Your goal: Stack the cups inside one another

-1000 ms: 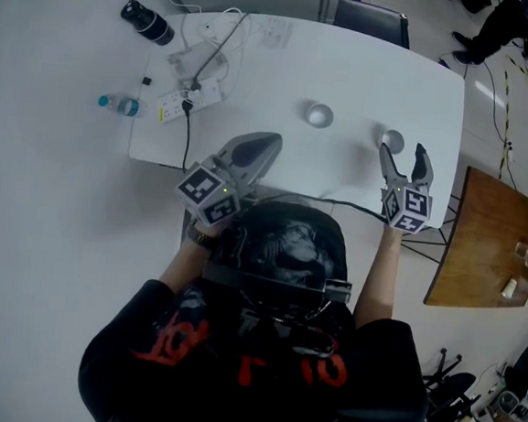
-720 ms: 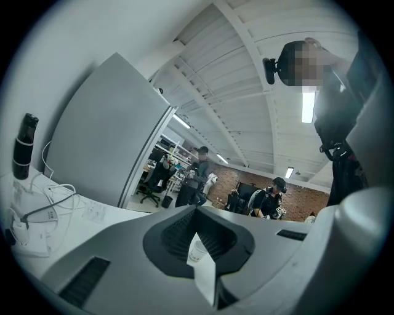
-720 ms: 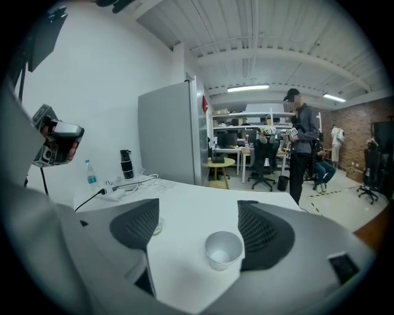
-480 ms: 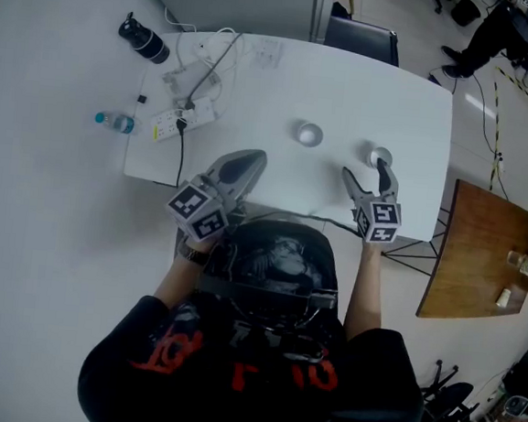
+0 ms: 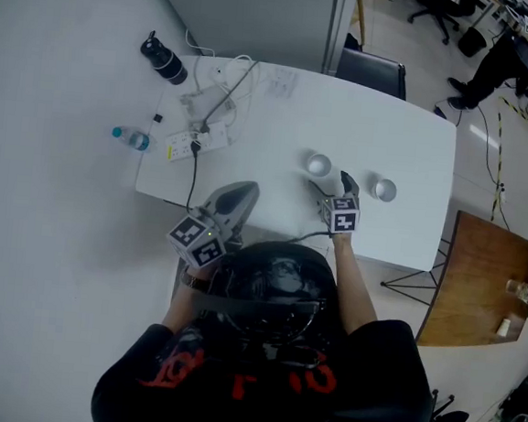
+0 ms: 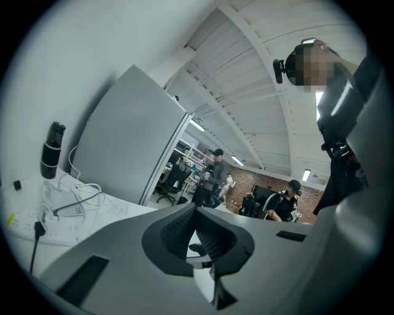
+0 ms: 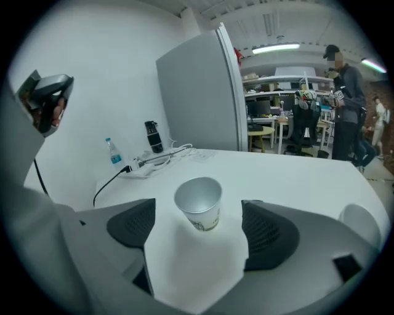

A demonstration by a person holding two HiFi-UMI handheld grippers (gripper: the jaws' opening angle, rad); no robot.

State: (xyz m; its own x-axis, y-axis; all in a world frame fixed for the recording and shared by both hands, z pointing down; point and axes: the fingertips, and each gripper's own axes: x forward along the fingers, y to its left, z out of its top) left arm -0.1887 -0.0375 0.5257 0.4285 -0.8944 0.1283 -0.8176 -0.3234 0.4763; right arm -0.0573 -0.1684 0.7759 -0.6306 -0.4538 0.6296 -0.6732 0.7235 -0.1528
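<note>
Reaching step: the right gripper [image 7: 200, 229] is opening its jaws towards the upright white paper cup [image 7: 199, 203] on the white table [image 7: 295, 178]. The cup is just ahead, not yet between them (left gripper [image 6: 197, 237] is pressed together, empty). Next it should advance, then close gently.

Probably the second cup [image 7: 361, 223], lower half hidden behind a jaw of the right gripper [image 7: 198, 237].

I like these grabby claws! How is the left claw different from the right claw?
Right claw is opening wide, a paper cup at its gap, untouched; left claw is pinched shut, empty. Right claw tips down toward the table; left claw points nearly level. Both carry marker cubes.
</note>
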